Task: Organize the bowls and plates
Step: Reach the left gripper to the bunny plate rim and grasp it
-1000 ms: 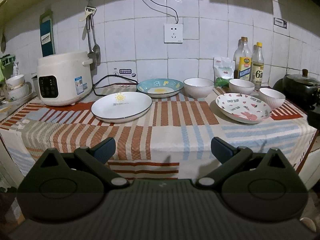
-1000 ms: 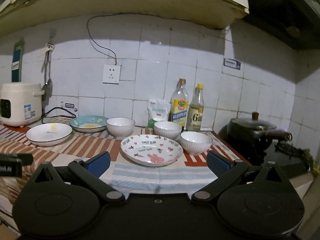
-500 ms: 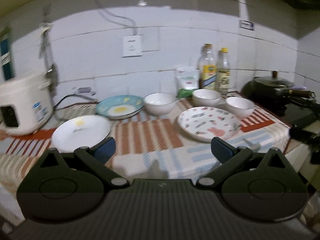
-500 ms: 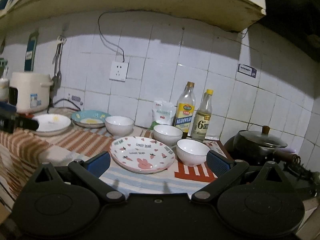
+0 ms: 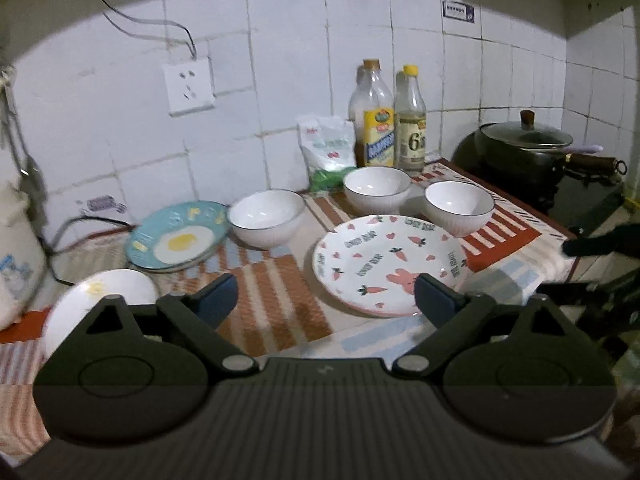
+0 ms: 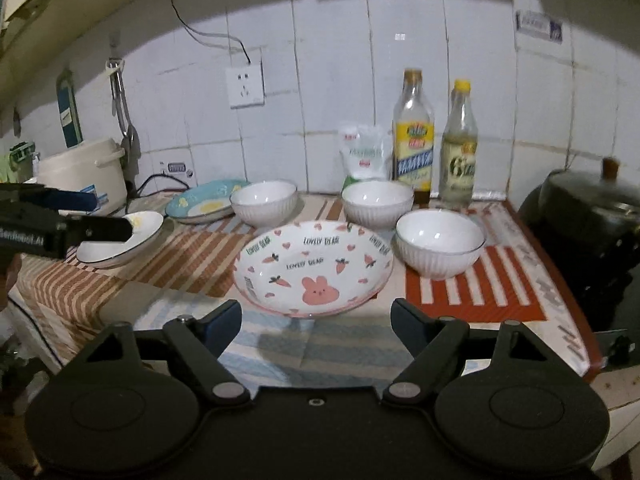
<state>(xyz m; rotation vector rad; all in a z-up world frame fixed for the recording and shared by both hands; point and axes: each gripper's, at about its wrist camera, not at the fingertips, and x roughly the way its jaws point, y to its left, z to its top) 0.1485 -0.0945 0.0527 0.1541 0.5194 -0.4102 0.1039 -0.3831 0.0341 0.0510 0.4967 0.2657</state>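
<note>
My right gripper [image 6: 316,316] is spread wide and holds nothing; it hangs over the front edge of the worktop, level and pointing at the tiled wall. Just beyond its fingertips [image 6: 408,326] lies the pink-rimmed white plate with a rabbit and carrots [image 6: 314,266], centred between the two fingers and apart from them. Past the plate's right rim stands a white ribbed bowl [image 6: 440,246] on the red part of the striped cloth [image 6: 188,260]; behind the plate stand two more white ribbed bowls, one at the middle [image 6: 378,202] and one further left [image 6: 264,202].

My left gripper [image 5: 326,300] is also wide and empty, held over the front edge left of the right one and angled toward the right end of the worktop. The rabbit plate [image 5: 388,262] sits ahead of its right fingertip, which overlaps the plate's near rim in the left wrist view; I cannot tell whether they touch. The plain white plate with a small yellow sun [image 5: 100,304] lies under its left side, and the blue plate with a fried-egg design [image 5: 178,236] rests behind that, tilted on the white plate's far rim as far as the blur lets me judge.

Two glass bottles [image 6: 414,140] stand against the wall at the back right.
</note>
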